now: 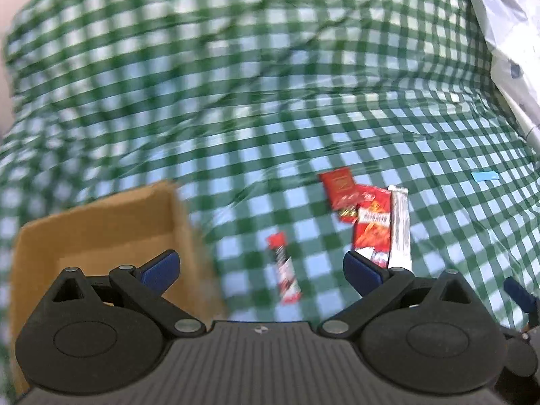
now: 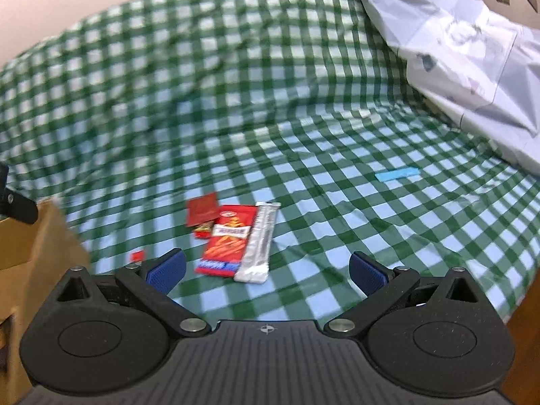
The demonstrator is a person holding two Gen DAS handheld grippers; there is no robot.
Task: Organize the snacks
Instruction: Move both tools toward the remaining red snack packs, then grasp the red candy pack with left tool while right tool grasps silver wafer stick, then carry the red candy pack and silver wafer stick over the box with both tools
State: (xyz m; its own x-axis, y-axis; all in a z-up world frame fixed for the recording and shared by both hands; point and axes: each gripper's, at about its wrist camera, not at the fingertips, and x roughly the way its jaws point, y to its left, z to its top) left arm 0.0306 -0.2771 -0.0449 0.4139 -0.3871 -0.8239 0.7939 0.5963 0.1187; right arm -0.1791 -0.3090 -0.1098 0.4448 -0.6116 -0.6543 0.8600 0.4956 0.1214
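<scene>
A red snack packet (image 2: pixel 225 245) lies flat on the green-checked cloth (image 2: pixel 337 202) with a silver stick pack (image 2: pixel 259 242) touching its right edge — both just ahead of the right gripper (image 2: pixel 266 271), jaws spread, empty. The left gripper (image 1: pixel 261 266) is spread too, beside a cardboard box (image 1: pixel 101 226).

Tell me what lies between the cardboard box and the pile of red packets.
In the left wrist view, one small red-and-white snack stick lies on the checked cloth between the box and the pile.

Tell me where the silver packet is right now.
The silver packet lies on the checked cloth, against the right edge of the red packet, ahead of the right gripper.
</scene>
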